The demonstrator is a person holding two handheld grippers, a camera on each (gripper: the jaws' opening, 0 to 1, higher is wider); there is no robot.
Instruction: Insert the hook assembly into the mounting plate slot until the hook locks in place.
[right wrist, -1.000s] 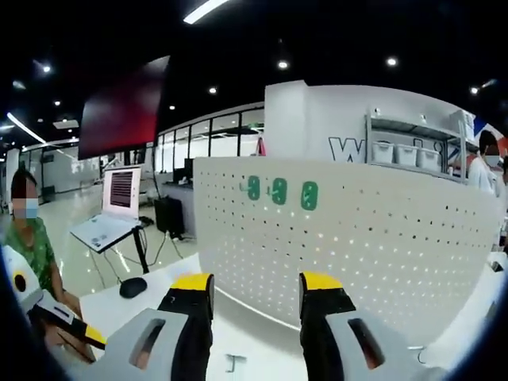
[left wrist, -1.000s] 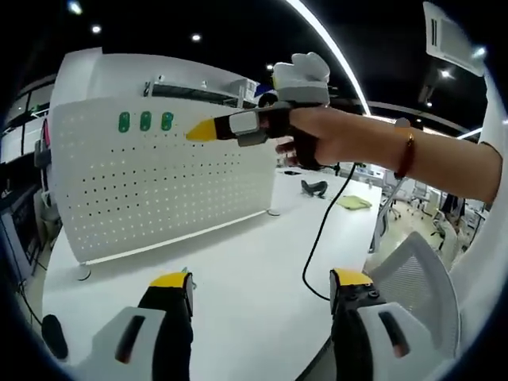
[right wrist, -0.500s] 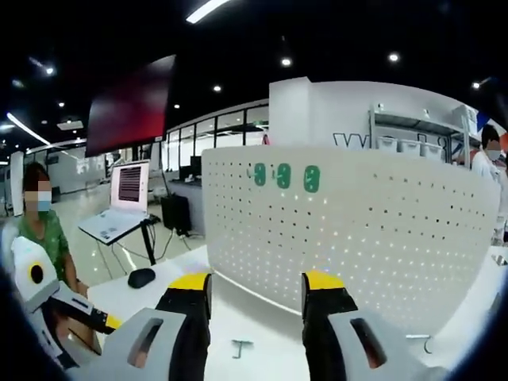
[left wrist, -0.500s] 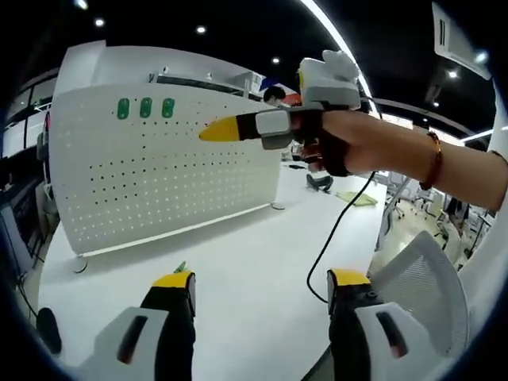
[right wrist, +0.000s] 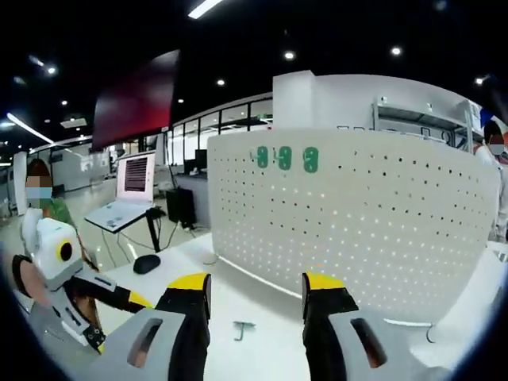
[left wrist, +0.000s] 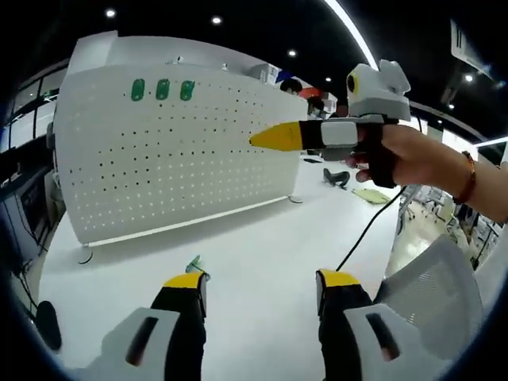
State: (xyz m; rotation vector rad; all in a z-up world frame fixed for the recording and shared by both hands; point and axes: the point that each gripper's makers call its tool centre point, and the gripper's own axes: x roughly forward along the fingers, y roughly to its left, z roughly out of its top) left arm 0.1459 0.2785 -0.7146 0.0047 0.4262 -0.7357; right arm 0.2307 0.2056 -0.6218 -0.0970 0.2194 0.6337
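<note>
Insertion not begun. The hook (right wrist: 243,326) lies on the table (left wrist: 262,254) in front of the pegboard (right wrist: 373,214), untouched. Left gripper (left wrist: 262,282) and right gripper (right wrist: 258,283) both gape, carrying nothing. Pickup and slotting remain.

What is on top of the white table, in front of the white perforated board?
On the white table, before the white perforated board, lies a small green-grey hook piece; a black mouse sits further left. The right gripper hides part of the surface.
</note>
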